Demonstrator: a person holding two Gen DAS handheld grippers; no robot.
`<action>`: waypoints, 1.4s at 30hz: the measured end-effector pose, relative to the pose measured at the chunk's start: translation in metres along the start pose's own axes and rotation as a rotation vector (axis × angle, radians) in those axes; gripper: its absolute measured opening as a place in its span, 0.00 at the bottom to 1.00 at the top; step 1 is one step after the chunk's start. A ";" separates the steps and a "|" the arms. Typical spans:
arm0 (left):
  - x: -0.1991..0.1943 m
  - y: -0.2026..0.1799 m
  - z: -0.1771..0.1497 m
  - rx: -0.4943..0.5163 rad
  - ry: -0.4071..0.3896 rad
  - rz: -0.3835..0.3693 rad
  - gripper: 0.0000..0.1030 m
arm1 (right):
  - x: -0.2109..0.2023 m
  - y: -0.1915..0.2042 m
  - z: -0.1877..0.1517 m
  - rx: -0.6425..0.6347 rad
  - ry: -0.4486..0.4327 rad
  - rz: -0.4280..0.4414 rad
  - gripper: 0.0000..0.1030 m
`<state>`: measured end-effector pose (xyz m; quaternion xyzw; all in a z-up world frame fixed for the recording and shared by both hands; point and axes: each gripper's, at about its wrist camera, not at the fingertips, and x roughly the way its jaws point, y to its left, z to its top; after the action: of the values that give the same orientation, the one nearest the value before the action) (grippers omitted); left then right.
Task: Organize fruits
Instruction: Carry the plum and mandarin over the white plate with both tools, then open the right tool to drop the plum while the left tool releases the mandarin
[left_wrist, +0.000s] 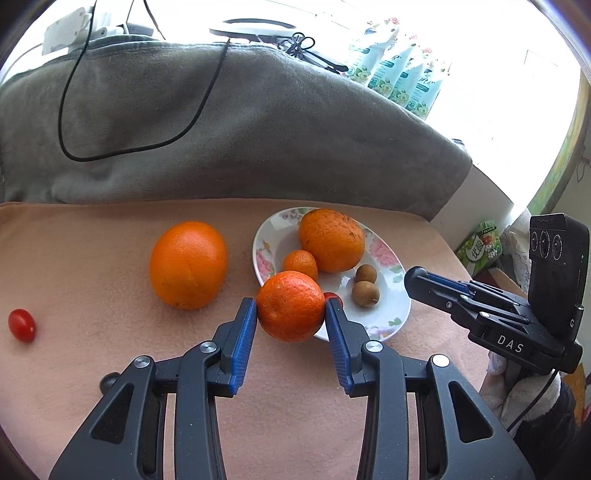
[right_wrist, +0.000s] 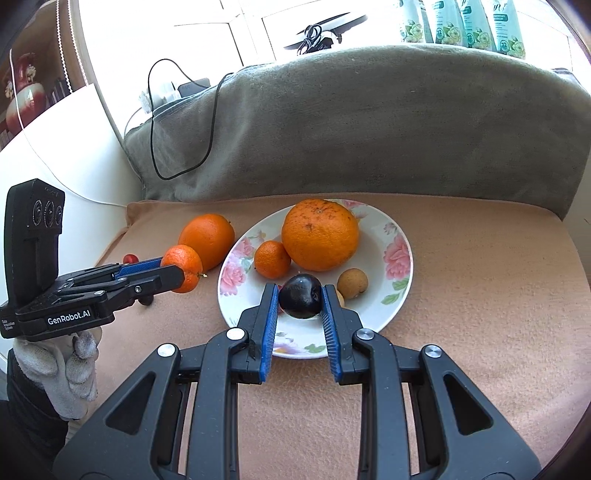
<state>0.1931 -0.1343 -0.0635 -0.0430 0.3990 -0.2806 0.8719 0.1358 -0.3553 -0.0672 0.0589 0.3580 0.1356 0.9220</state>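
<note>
My left gripper (left_wrist: 290, 314) is shut on a medium orange (left_wrist: 290, 305), held just left of the floral plate's (left_wrist: 388, 314) near rim; it also shows in the right wrist view (right_wrist: 183, 267). My right gripper (right_wrist: 300, 297) is shut on a dark plum (right_wrist: 300, 296) above the plate's (right_wrist: 376, 317) front part. On the plate lie a big orange (right_wrist: 320, 235), a small mandarin (right_wrist: 272, 259) and brown longans (right_wrist: 352, 283). A large orange (left_wrist: 187, 264) and a cherry tomato (left_wrist: 21, 325) lie on the peach cloth at the left.
A grey blanket-covered backrest (left_wrist: 258, 122) with a black cable (left_wrist: 66, 122) rises behind the peach cloth (left_wrist: 92, 350). Green bottles (right_wrist: 461, 22) stand on the sill behind. A second cherry tomato (left_wrist: 332, 296) peeks out behind my left gripper's right finger.
</note>
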 end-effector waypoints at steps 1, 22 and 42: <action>0.001 -0.001 0.000 0.002 0.002 -0.002 0.36 | 0.000 -0.003 0.000 0.004 -0.002 -0.004 0.24; 0.013 -0.018 0.002 0.031 0.022 -0.024 0.36 | 0.016 -0.025 0.012 0.034 0.011 -0.037 0.24; 0.017 -0.029 0.007 0.064 0.008 -0.028 0.36 | 0.019 -0.025 0.012 0.045 0.012 -0.028 0.26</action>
<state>0.1937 -0.1686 -0.0612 -0.0196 0.3927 -0.3054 0.8673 0.1627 -0.3739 -0.0761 0.0741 0.3671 0.1151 0.9200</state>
